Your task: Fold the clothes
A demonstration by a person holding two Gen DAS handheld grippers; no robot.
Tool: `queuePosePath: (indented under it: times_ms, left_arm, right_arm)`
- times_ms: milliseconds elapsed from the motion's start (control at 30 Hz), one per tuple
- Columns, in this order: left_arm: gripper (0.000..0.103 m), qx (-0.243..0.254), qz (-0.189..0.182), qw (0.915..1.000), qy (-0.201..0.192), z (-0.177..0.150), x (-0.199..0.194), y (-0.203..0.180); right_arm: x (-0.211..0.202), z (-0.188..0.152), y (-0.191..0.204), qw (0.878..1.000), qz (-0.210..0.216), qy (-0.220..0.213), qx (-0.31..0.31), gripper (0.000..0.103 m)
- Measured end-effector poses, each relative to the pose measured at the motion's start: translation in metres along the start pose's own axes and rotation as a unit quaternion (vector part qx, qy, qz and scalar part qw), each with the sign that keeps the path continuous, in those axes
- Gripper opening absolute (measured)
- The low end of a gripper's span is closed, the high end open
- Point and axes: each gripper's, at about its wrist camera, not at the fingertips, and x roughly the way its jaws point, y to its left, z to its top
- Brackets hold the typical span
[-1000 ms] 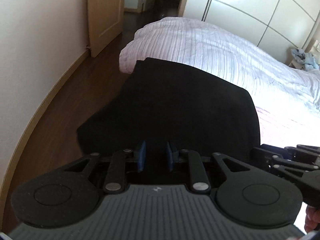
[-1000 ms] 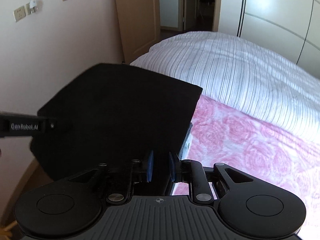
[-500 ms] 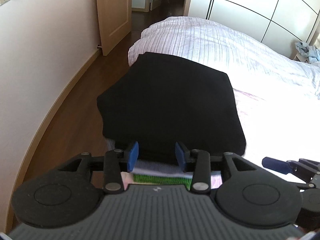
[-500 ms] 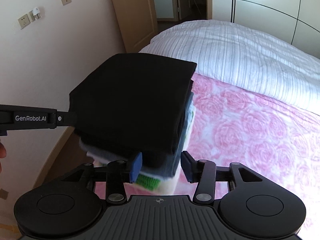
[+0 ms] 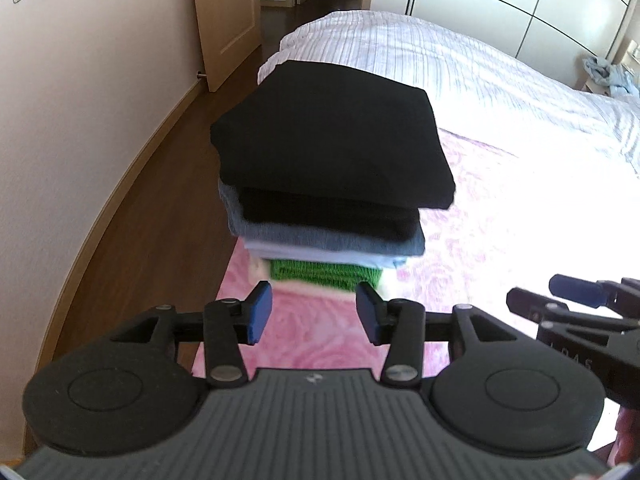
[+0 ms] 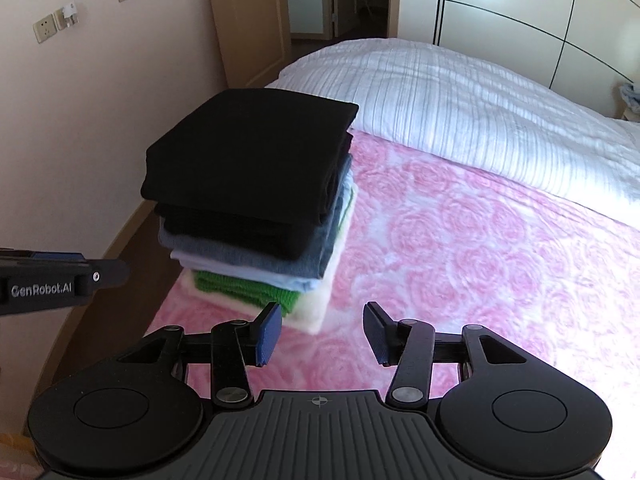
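A folded black garment (image 5: 332, 136) lies on top of a stack of folded clothes (image 5: 320, 240) (black, grey-blue, white, green, cream) at the corner of the bed. It also shows in the right wrist view (image 6: 248, 156). My left gripper (image 5: 314, 316) is open and empty, just short of the stack's near side. My right gripper (image 6: 322, 332) is open and empty, near the stack's lower right corner. The left gripper's side (image 6: 52, 286) shows at the left of the right wrist view; the right gripper (image 5: 576, 312) shows at the right of the left wrist view.
The stack rests on a pink rose-patterned bedspread (image 6: 460, 240). A white striped duvet (image 6: 460, 92) lies beyond. Wooden floor (image 5: 132, 216) and a wall are to the left. A door (image 5: 224, 12) and wardrobe doors (image 6: 520, 12) stand at the back.
Both grippers let go of the black garment, opened, and drew back from the stack. The garment now lies flat on top of the stack.
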Motion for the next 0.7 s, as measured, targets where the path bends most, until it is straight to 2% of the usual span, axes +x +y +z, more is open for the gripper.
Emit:
queuePosePath:
  times_ms: [367,700]
  left_arm:
    - [0.046,0.004,0.000,0.9999,0.010,-0.030,-0.011,0.001]
    - [0.046,-0.011,0.018,0.9996,0.021,-0.037,-0.004,-0.007]
  right_arm:
    - [-0.018,-0.021,0.014,1.000,0.000,-0.006,0.004,0.050]
    - [-0.015,-0.027,-0.001,1.000,0.015,0.001,0.014,0.050]
